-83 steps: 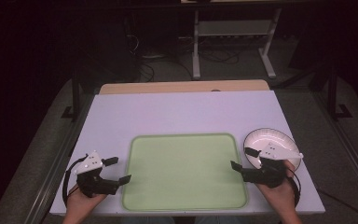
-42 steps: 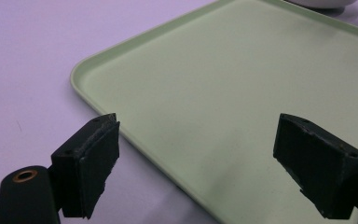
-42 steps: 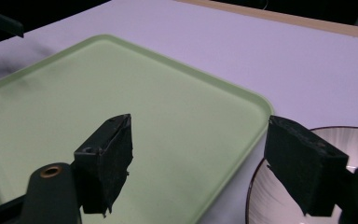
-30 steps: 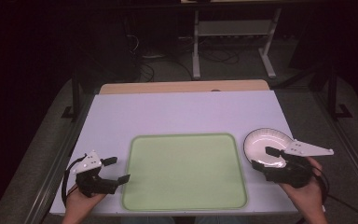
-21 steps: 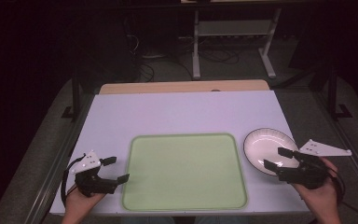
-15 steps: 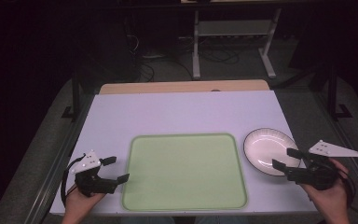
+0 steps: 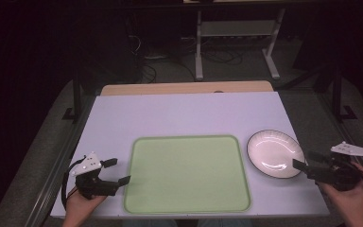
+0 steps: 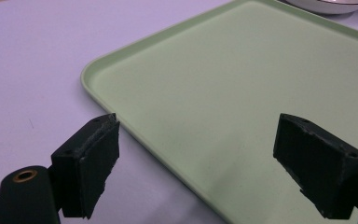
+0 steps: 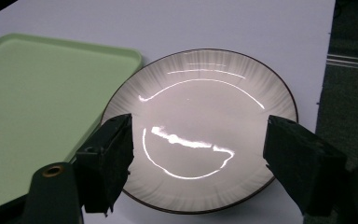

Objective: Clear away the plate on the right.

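**A:** Item one, your right gripper [image 7: 304,161]. Where do you have it?

**B:** At the table's right edge, just beside the white plate [image 7: 275,153], your hand [image 7: 347,196] partly cut off by the bottom of the high view. In the right gripper view the jaws stand wide apart with nothing between them, and the plate [image 9: 200,128] sits beyond and between them. Whether either jaw touches the rim cannot be told; the near rim is hidden behind the jaw bodies.

**A:** The plate itself?

**B:** White, ribbed, thin dark rim, empty. It lies flat on the pale table [image 7: 189,113], right of the green tray [image 7: 186,172] and very close to the tray's far right corner — touching or a hair apart, I cannot say.

**A:** Item two, your left gripper [image 7: 115,171].

**B:** Low at the table's near left, pointing at the tray's left edge. Jaws apart, holding nothing. In the left gripper view the tray rim [image 8: 121,123] runs between them; one jaw sits over the table, the other over the tray bed. The plate [image 8: 328,4] is a sliver cut off by the top edge.

**A:** The tray's contents?

**B:** Bare — though its near edge lies close to the bottom of the high view.
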Demonstrator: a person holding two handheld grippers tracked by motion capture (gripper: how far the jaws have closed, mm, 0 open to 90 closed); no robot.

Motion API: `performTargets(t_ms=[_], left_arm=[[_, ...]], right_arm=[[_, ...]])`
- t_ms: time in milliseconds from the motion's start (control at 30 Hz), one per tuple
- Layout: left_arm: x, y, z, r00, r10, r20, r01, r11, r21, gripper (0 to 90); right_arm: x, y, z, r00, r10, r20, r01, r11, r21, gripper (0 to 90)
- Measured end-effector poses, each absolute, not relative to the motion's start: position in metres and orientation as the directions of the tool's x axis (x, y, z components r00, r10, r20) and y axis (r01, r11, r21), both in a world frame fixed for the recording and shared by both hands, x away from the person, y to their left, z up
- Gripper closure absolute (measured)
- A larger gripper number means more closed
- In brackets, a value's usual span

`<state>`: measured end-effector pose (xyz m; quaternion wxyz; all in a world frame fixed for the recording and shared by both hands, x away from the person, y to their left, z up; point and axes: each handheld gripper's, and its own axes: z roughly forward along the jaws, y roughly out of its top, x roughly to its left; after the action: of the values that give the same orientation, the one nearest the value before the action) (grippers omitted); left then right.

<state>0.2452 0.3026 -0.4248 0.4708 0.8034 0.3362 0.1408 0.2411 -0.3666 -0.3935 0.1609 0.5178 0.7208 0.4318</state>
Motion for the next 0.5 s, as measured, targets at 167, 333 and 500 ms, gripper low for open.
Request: performTargets(t_ms=[167,333,500], left_arm=[[0.245,0.302,-0.425,0.734,0.673,-0.092,0.410,-0.331,0.850,14.3],[0.245,0.301,-0.426,0.736,0.671,-0.091,0.413,-0.338,0.846,14.3],[0.246,0.301,-0.426,0.737,0.670,-0.093,0.415,-0.338,0.845,14.4]], right_arm=[[0.249,-0.376,-0.397,-0.380,0.895,0.234,0.638,0.071,0.767,23.8],[0.260,-0.383,-0.404,-0.345,0.902,0.261,0.674,0.045,0.738,27.3],[0.270,-0.386,-0.409,-0.323,0.903,0.284,0.702,0.027,0.712,29.3]])
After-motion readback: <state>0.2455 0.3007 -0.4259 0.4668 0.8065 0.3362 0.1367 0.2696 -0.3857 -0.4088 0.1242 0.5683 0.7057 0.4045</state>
